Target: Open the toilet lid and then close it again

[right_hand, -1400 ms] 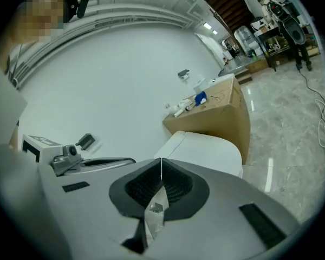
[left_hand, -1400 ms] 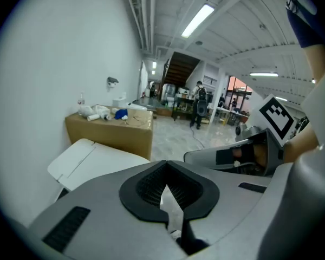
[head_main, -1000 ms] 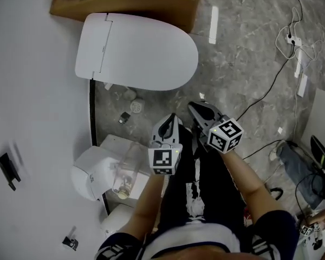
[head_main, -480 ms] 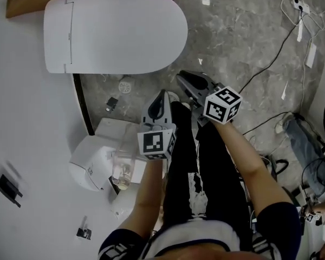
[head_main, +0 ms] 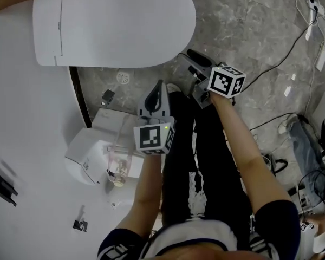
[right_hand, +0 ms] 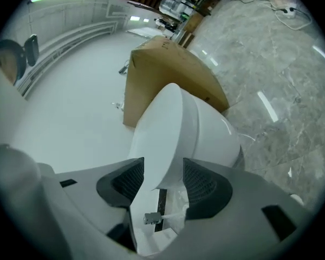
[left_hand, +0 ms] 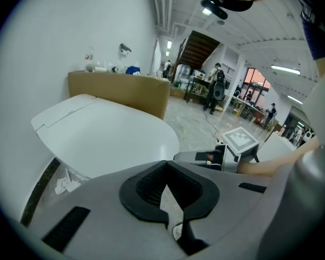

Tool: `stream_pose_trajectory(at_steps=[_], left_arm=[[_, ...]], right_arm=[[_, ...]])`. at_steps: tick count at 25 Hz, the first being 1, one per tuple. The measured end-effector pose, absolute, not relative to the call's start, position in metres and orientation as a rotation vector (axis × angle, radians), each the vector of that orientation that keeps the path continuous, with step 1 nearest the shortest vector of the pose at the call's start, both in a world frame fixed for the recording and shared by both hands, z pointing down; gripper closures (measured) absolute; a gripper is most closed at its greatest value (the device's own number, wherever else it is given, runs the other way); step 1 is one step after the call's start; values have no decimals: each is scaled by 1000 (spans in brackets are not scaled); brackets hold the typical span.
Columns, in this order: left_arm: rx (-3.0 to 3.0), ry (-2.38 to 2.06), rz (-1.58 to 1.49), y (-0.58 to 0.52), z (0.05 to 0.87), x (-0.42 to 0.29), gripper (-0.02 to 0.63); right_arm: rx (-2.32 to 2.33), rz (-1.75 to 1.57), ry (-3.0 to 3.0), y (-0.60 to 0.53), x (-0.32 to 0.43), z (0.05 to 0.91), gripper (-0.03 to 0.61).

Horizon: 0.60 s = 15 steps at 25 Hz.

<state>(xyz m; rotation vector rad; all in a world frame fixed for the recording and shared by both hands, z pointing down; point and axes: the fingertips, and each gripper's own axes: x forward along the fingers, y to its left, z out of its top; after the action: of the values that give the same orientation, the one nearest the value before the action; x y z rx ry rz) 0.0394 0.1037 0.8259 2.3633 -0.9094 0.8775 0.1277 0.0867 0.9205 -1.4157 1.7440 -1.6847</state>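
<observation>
The white toilet, its lid (head_main: 114,20) down, fills the top of the head view. My right gripper (head_main: 188,58) reaches toward the lid's rounded front edge. Its jaws have just been opening and now stand wide. In the right gripper view that edge (right_hand: 162,140) lines up in the gap of my right gripper (right_hand: 162,180), and the pads do not press on it. My left gripper (head_main: 158,86) hangs lower and further back, shut and empty. The left gripper view shows the lid (left_hand: 108,140) ahead of my left gripper (left_hand: 167,169), with the right gripper (left_hand: 206,157) beside it.
A brown cardboard box (left_hand: 119,91) stands behind the toilet against the white wall (head_main: 21,118). A small white unit (head_main: 92,156) with a clear bottle sits by the person's left leg. Cables (head_main: 292,42) trail over the grey marble floor at right.
Both grippers have sunk and come nearer the toilet, which now looms larger. The right gripper has rolled and its jaws have spread apart. The left gripper stays shut.
</observation>
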Motion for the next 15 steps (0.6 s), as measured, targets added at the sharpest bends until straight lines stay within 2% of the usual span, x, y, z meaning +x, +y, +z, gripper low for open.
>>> stream_pose_trajectory(at_steps=[6,14,15], left_arm=[[2368,-897,882,99,848,43,607],[2351,-879,857,95,863,50,607],[2350,-872,858,95,864,50,607]], right_arm=[[-1286,-1734,1635,79,133,954,383],[-1158,-1712,1540,67,132,955,381],[-1146,-1708,1506,66,132,952,403]])
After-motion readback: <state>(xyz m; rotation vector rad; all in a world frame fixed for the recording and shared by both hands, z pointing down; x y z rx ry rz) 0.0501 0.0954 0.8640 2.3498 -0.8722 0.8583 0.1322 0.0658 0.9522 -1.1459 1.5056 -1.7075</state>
